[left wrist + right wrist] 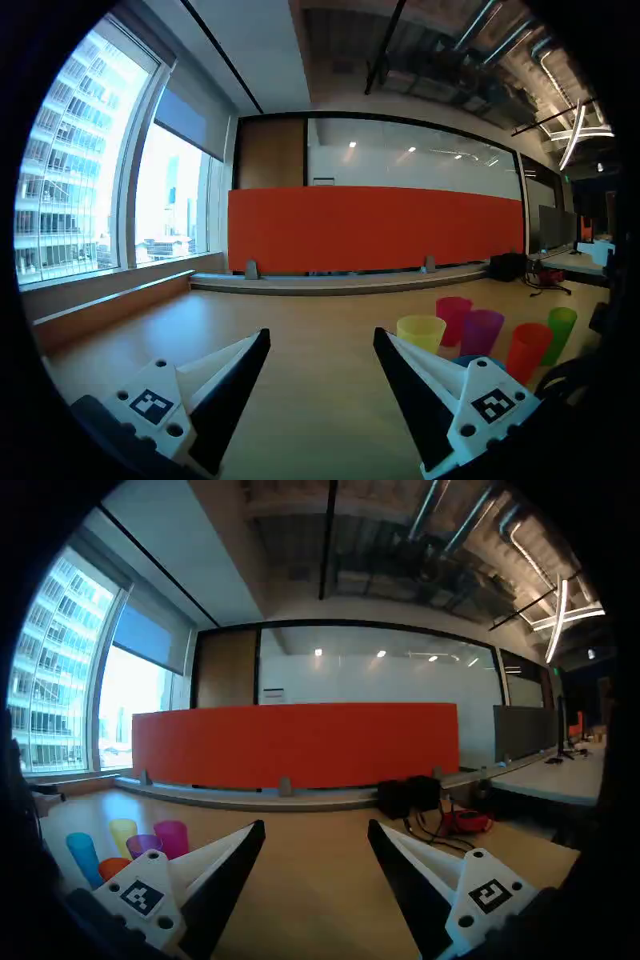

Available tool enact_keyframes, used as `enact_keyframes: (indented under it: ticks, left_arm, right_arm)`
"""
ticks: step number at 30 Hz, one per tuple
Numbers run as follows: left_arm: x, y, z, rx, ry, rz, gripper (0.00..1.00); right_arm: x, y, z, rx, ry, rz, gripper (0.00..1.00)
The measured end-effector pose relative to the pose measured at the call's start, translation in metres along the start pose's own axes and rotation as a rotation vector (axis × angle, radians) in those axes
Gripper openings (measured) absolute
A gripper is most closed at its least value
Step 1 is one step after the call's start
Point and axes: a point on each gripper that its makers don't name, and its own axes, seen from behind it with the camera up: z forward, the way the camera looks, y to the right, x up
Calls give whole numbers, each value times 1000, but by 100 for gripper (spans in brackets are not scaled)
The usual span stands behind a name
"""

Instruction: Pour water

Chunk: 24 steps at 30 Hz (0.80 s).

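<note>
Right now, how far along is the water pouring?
Nothing looks done yet. In hand: nothing; the left gripper and right gripper are both open and empty. The coloured cups stand upright on the table, untouched. Left: grasping a cup and pouring.

Coloured plastic cups (482,332) stand upright in a tight cluster on the wooden table (320,384).

Left tool (321,332), right tool (316,825): white wedges, black inner faces, square tags, screws.

Cups (482,330) stand clustered, perhaps touching, on the table (320,368) before the partition (376,228)
</note>
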Motion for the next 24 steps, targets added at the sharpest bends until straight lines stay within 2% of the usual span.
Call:
enact_keyframes:
  ticks: [15, 24]
  left_arm:
    - [-1, 0, 0, 0, 0, 0, 96]
    - [0, -1, 0, 0, 0, 0, 96]
  right_arm:
    - [-28, -11, 3, 15, -23, -2, 100]
    - [-40, -7, 3, 3, -54, -18, 100]
